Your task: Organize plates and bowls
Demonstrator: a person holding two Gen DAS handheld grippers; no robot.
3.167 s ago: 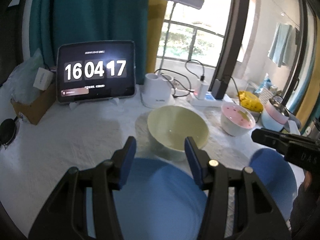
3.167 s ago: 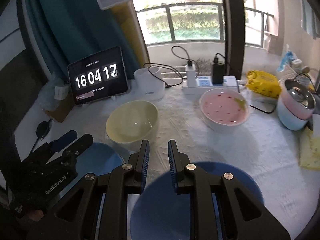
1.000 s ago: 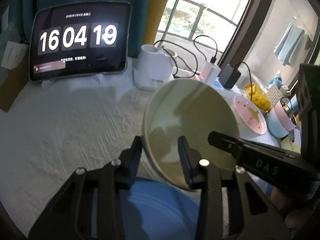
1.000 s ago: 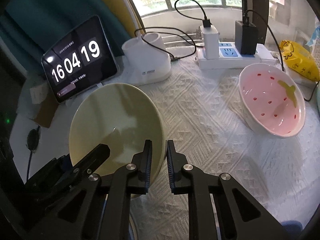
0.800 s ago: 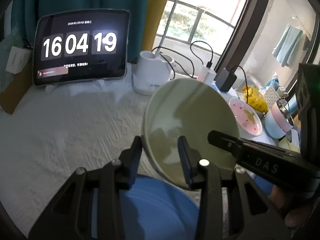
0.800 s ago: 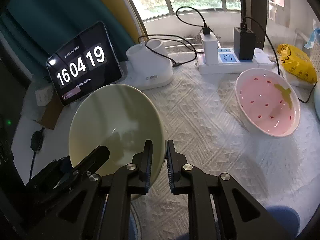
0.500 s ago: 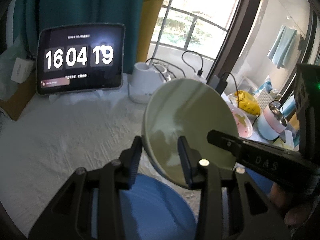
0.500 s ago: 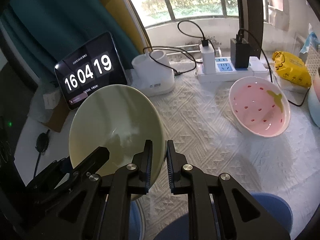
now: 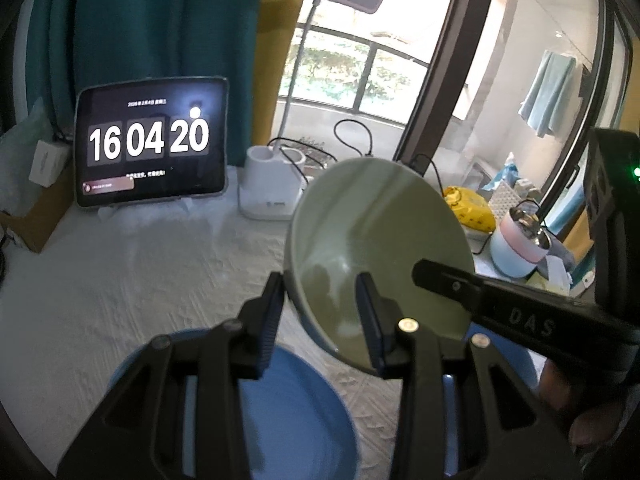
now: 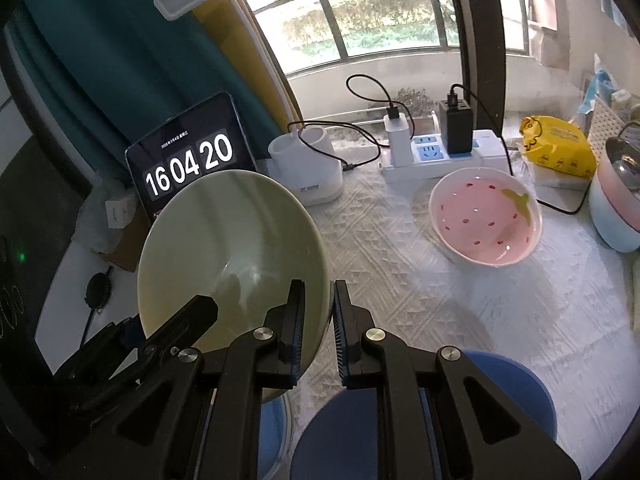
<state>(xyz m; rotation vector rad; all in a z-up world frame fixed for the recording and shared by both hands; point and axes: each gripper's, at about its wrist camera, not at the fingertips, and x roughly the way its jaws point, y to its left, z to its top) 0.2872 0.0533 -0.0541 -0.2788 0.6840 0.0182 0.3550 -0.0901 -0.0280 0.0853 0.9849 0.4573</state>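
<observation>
A pale green bowl (image 9: 376, 240) (image 10: 232, 248) hangs tilted above the white tablecloth, gripped from both sides. My left gripper (image 9: 320, 316) is shut on its left rim, one finger outside the wall and one inside. My right gripper (image 10: 318, 320) is shut on the right rim; its finger (image 9: 440, 276) reaches into the bowl in the left wrist view. A blue plate (image 9: 288, 412) lies below the left gripper, and a second blue plate (image 10: 500, 380) lies below the right one. A pink strawberry bowl (image 10: 486, 220) sits on the cloth to the right.
At the back stand a tablet clock (image 10: 188, 164), a white lamp base (image 10: 308, 176) and a power strip (image 10: 440, 152) with cables. A yellow pack (image 10: 556, 148) and a pink-and-blue pot (image 10: 616, 208) sit at the far right. A cardboard box (image 9: 32, 216) is at the left.
Three seconds ago the bowl stood on the cloth, clear of both grippers. Both now grip its rim, and over the last second they have lifted it higher and drawn it back.
</observation>
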